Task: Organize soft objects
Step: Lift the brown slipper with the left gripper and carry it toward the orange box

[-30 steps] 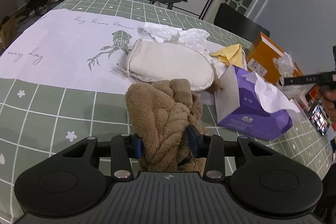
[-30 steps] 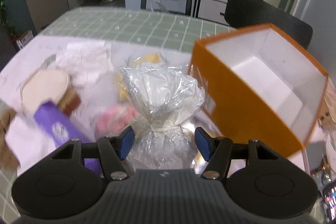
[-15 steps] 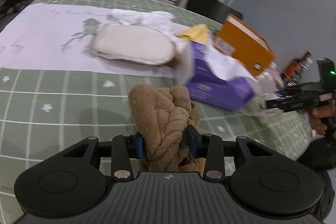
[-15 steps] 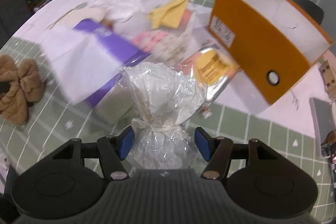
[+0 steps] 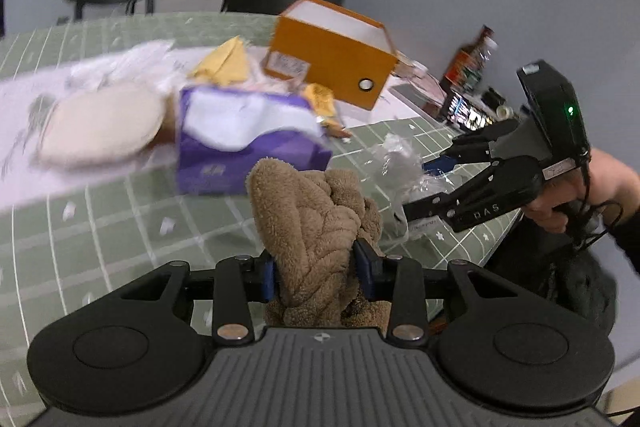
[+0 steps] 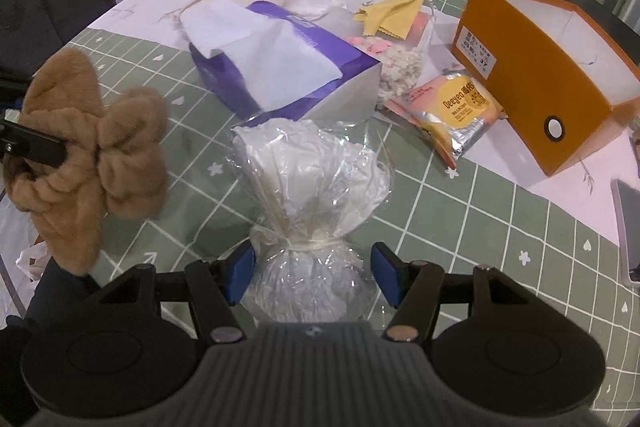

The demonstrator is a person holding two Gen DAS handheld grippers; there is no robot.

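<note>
Indoor light, moderate, soft and cool; source not in view. Left wrist view: heavy motion blur across the tissue box [image 5: 248,143] and everything behind it; only the plush [image 5: 316,227] and the gripper body below it stay sharp. Green indicator light glows on the right gripper [image 5: 434,183]. Right wrist view: much sharper, tissue box [image 6: 280,63] crisp, print on the snack packet [image 6: 460,111] legible. Glare on the clear plastic bag [image 6: 312,187] and packet foil. Soft shadows fall beside the tissue box. Strong fisheye bending and dark corners in both views.
</note>
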